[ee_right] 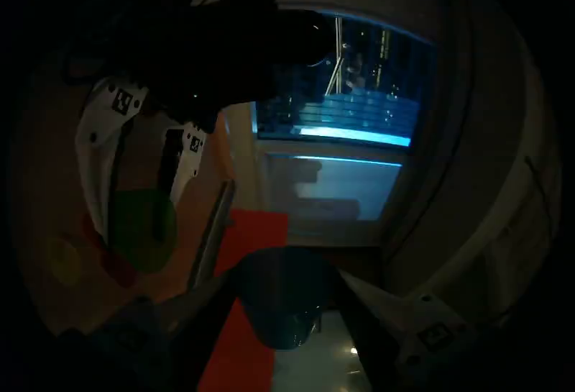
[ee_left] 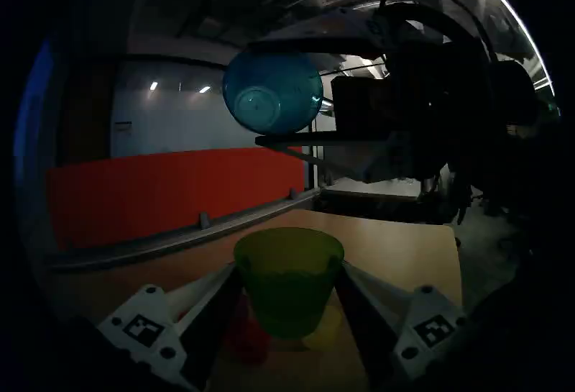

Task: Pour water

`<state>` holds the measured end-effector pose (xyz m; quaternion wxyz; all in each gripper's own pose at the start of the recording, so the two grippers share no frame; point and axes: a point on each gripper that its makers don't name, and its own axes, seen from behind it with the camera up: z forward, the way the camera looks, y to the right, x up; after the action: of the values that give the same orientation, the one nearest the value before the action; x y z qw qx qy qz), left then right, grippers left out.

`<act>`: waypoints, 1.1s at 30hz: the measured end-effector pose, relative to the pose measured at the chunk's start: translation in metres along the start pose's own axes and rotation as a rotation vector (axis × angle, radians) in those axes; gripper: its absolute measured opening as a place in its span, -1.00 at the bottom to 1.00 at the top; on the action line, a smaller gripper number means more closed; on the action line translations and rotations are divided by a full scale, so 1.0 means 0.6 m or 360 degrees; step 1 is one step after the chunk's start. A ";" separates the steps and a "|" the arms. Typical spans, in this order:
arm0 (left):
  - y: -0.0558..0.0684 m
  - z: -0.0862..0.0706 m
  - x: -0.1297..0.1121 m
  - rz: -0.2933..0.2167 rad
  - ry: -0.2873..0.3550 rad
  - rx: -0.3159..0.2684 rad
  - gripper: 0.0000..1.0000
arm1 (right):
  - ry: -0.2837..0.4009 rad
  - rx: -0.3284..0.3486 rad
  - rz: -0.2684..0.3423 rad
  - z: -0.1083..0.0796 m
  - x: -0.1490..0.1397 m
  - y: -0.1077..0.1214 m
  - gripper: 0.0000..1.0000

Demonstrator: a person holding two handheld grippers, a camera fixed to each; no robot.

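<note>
Dim room, wooden table (ee_left: 402, 252). Left gripper (ee_left: 289, 271) fingers clamped the green cup (ee_left: 289, 298) near the tabletop. Right gripper (ee_right: 284, 280) fingers clamped the blue cup (ee_left: 272, 93), tipped sideways, higher and farther off. Probable fault: this offset would spill water onto the table.

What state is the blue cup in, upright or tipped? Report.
Tipped: the blue cup in the right gripper shows its round outline and base circle, higher than the upright green cup.

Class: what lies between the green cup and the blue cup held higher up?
Nothing: in the left gripper view the stretch between the green cup and the blue cup is bare air.
</note>
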<state>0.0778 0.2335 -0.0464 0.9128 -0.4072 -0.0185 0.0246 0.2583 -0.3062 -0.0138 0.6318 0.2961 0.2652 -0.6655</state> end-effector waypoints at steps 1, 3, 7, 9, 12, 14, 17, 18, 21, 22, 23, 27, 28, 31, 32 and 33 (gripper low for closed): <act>0.000 0.000 0.000 0.0001 0.0000 0.0001 0.67 | -0.0004 0.0002 0.0032 0.000 -0.003 -0.001 0.91; -0.001 -0.002 0.001 0.0004 0.0001 0.0003 0.68 | -0.0013 0.0007 0.0108 -0.001 -0.009 -0.003 0.91; -0.002 -0.004 0.004 0.0010 0.0007 0.0004 0.67 | -0.0024 0.0014 0.0282 -0.004 -0.019 -0.008 0.91; -0.004 -0.005 0.006 0.0012 0.0010 0.0006 0.67 | -0.0025 0.0019 0.0375 -0.006 -0.023 -0.011 0.91; -0.005 -0.006 0.008 0.0012 0.0010 0.0010 0.67 | -0.0025 0.0028 0.0530 -0.008 -0.026 -0.015 0.91; -0.005 -0.006 0.009 0.0014 0.0012 0.0014 0.67 | -0.0020 0.0031 0.0632 -0.010 -0.026 -0.017 0.91; -0.006 -0.007 0.008 0.0018 0.0011 0.0017 0.67 | -0.0015 0.0048 0.0773 -0.013 -0.023 -0.023 0.91; -0.007 -0.008 0.008 0.0019 0.0010 0.0018 0.67 | -0.0014 0.0052 0.0816 -0.014 -0.022 -0.024 0.91; -0.008 -0.009 0.008 0.0023 0.0008 0.0020 0.67 | -0.0010 0.0058 0.0952 -0.016 -0.020 -0.026 0.91; -0.008 -0.009 0.008 0.0023 0.0007 0.0020 0.67 | -0.0010 0.0057 0.0997 -0.017 -0.020 -0.027 0.91; -0.008 -0.009 0.008 0.0024 0.0006 0.0020 0.67 | -0.0010 0.0056 0.1048 -0.018 -0.019 -0.027 0.91; -0.008 -0.011 0.007 0.0027 0.0007 0.0024 0.67 | -0.0011 0.0069 0.1257 -0.022 -0.019 -0.031 0.91; -0.009 -0.012 0.007 0.0027 0.0008 0.0026 0.67 | -0.0011 0.0074 0.1308 -0.023 -0.019 -0.032 0.91; -0.011 -0.012 0.009 0.0027 0.0011 0.0029 0.67 | -0.0010 0.0089 0.1458 -0.025 -0.019 -0.034 0.91; -0.011 -0.012 0.009 0.0026 0.0012 0.0031 0.67 | -0.0009 0.0094 0.1509 -0.026 -0.019 -0.034 0.91; -0.012 -0.013 0.010 0.0026 0.0013 0.0031 0.67 | -0.0007 0.0103 0.1552 -0.027 -0.018 -0.035 0.91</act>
<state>0.0841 0.2233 -0.0461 0.9167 -0.3984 -0.0111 0.0304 0.2388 -0.2860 -0.0176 0.8609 0.4038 0.0736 -0.3005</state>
